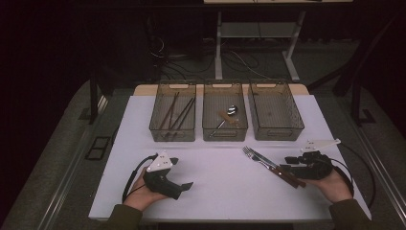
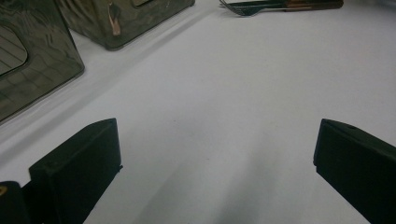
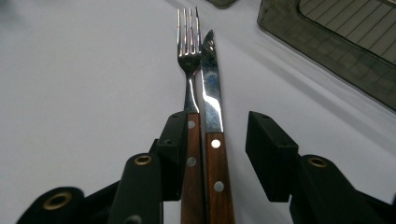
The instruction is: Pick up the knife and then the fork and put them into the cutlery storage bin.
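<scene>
A fork and knife lie side by side on the white desk, wooden handles between the spread jaws of the right tool, their length running straight ahead of it toward three bins. The left tool, jaws apart and empty, rests well away. The room beyond is dark.

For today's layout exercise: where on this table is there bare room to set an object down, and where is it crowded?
Free: the white table between the left hand-held gripper and the fork and knife, below the three bins. The right bin looks empty. Crowded: the left bin with sticks, the middle bin with a spoon, and around the right hand-held gripper.
</scene>
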Demonstrator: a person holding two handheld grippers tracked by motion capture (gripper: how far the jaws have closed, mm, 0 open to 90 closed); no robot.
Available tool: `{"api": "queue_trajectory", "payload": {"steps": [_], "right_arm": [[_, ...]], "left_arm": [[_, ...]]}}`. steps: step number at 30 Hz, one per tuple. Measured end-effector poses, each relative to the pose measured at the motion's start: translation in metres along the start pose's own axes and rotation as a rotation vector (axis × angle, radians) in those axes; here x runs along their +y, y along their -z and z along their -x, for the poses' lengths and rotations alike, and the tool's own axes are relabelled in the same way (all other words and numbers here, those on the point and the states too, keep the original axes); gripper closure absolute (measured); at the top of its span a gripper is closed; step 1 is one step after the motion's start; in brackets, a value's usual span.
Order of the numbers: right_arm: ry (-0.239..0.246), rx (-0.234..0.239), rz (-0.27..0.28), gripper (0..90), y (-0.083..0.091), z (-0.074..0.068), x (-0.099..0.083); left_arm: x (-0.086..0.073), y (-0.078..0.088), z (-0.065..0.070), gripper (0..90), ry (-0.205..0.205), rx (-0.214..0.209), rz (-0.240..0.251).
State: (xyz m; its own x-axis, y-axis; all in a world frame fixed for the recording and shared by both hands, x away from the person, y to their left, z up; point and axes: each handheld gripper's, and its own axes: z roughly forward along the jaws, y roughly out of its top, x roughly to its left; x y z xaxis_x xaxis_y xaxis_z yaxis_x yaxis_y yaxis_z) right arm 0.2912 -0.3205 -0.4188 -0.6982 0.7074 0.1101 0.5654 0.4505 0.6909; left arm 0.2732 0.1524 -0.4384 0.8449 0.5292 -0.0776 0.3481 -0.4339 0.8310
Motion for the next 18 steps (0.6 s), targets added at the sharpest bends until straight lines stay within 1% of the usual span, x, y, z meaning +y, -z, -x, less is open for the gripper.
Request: {"api": "queue_trajectory", "payload": {"steps": [2,5,7,8,13,14,18], "right_arm": [[-0.003,0.000,-0.015,60.8,-0.004,0.002,0.002],[-0.001,0.016,-0.037,64.6,-0.009,0.005,0.003],[0.003,0.011,-0.053,66.9,-0.012,0.005,0.003],[0.000,0.016,-0.059,68.1,-0.013,0.006,0.003],[0.007,0.015,-0.092,71.4,-0.017,0.003,0.002],[0.014,0.014,-0.099,71.7,-0.018,0.004,0.002],[0.017,0.010,-0.114,72.1,-0.021,0.003,0.001]], "left_arm": [[0.000,0.000,0.000,0.0,-0.001,0.000,-0.002],[0.000,0.000,0.000,0.0,-0.003,0.000,-0.004],[0.000,0.000,0.000,0.0,-0.003,-0.001,-0.003],[0.000,0.000,0.000,0.0,-0.002,0.000,-0.004],[0.000,0.000,0.000,0.0,-0.005,-0.003,-0.005],[0.000,0.000,0.000,0.0,-0.005,-0.002,-0.005],[0.000,0.000,0.000,0.0,-0.007,-0.003,-0.007]]}}
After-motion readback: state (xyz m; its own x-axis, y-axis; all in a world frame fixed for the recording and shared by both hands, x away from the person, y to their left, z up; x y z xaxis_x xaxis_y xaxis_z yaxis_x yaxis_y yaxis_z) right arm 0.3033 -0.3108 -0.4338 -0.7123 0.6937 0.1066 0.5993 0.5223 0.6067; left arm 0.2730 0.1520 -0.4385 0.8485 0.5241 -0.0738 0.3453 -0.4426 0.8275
